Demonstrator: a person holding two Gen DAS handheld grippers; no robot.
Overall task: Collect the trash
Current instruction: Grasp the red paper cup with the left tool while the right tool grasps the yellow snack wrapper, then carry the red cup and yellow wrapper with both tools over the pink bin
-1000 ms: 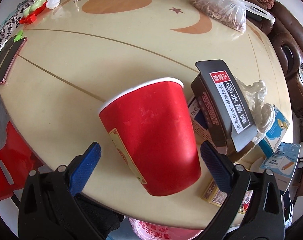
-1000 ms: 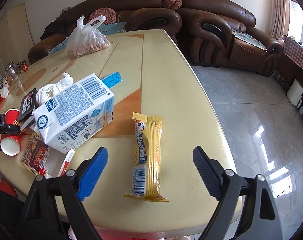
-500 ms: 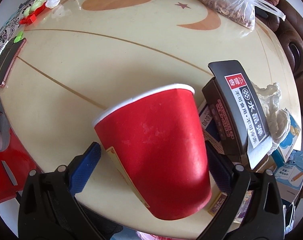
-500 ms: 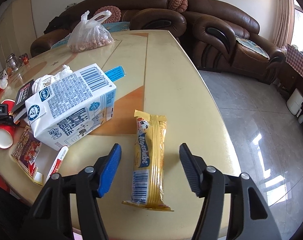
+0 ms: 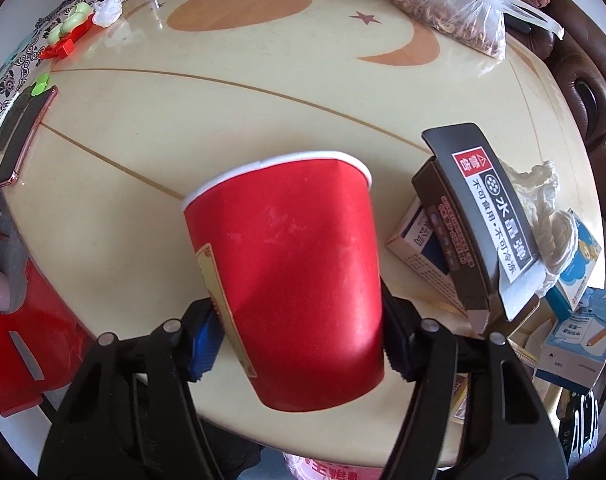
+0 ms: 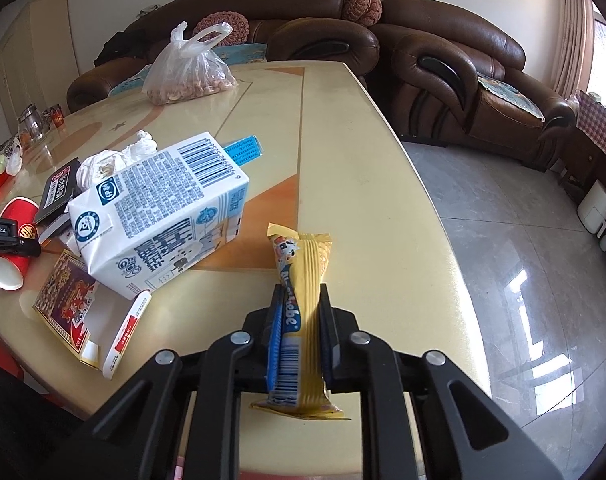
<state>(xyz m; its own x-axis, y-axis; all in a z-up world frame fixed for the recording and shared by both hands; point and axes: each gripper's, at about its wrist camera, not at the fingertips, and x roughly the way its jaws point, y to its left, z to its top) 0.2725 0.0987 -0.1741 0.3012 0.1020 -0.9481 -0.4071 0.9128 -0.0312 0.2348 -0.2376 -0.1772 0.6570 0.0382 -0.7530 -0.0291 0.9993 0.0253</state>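
Red paper cup [image 5: 299,276] lies on its side near the edge of the cream surface [image 5: 223,112], left gripper [image 5: 303,340] steeply tilted down, its fingers [image 5: 205,344] having just closed and now pinching the cup's flanks. Yellow snack wrapper [image 6: 303,300] lies lengthwise at the surface edge beside the milk carton [image 6: 159,212]; right gripper [image 6: 301,340] angled down, fingers having just closed, clamping the wrapper's middle.

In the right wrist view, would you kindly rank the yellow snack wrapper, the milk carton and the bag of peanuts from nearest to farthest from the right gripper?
1. Yellow snack wrapper: clamped in the right gripper.
2. Milk carton: lying left of it.
3. Bag of peanuts: far side of the table, upper left.
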